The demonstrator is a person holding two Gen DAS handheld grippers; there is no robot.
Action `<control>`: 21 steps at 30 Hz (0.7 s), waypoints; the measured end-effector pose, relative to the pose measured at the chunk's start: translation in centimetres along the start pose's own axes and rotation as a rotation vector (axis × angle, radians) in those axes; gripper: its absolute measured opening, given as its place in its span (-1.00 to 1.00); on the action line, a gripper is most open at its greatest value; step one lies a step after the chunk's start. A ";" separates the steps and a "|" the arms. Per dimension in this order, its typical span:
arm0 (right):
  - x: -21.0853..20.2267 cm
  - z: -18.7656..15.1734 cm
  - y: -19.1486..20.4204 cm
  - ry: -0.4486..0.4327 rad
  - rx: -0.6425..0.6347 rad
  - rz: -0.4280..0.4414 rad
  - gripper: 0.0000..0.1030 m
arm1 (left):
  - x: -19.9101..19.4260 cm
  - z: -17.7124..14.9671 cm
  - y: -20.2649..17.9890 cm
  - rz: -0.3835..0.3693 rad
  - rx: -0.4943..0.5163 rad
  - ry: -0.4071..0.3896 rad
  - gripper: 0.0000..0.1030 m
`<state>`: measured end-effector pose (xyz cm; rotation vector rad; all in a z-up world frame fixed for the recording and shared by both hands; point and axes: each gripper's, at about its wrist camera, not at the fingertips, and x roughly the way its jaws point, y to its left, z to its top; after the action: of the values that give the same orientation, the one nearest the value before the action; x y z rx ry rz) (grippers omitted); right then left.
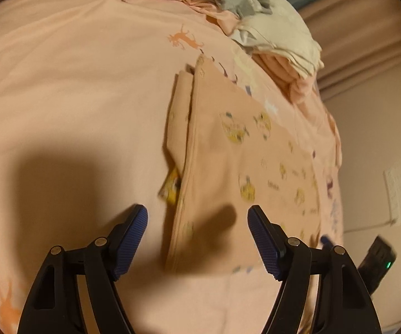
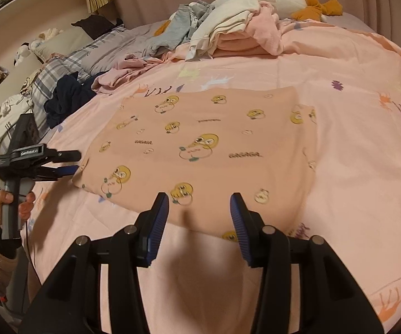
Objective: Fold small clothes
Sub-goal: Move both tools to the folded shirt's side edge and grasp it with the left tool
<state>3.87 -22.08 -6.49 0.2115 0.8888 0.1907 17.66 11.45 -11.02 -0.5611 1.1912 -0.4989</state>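
Note:
A peach garment with yellow duck prints (image 2: 200, 150) lies flat on the pink bed sheet (image 2: 339, 222); it also shows in the left wrist view (image 1: 242, 167), with a folded edge on its left side. My left gripper (image 1: 197, 217) is open and empty, hovering just above the garment's near corner. It also shows in the right wrist view (image 2: 67, 164), at the garment's left edge. My right gripper (image 2: 199, 203) is open and empty, just above the garment's near edge. Its tip shows in the left wrist view (image 1: 378, 258).
A pile of unfolded clothes (image 2: 228, 30) in white, pink and grey lies at the far side of the bed; it also shows in the left wrist view (image 1: 256, 14). A dark navy garment (image 2: 67, 97) and plaid bedding (image 2: 56, 69) lie at the left.

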 end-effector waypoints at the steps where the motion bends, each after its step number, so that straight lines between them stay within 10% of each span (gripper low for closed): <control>1: 0.2 0.2 0.2 0.001 0.002 0.005 -0.10 | 0.5 0.6 0.0 -0.034 -0.010 0.005 0.42; 10: 2.4 1.5 0.8 0.012 -0.011 0.034 -0.10 | 4.1 4.4 -1.0 -0.171 -0.035 0.045 0.42; 17: 5.3 4.5 2.1 0.027 -0.048 0.043 -0.07 | 5.5 4.9 -4.1 -0.099 0.080 0.066 0.42; 21: 7.9 7.1 3.4 0.041 -0.078 0.034 -0.09 | 5.5 4.8 -4.9 -0.016 0.138 0.068 -0.16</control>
<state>14.04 -17.59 -7.18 0.1506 0.9175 0.2614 23.54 4.96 -10.47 -0.4381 1.2072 -0.6127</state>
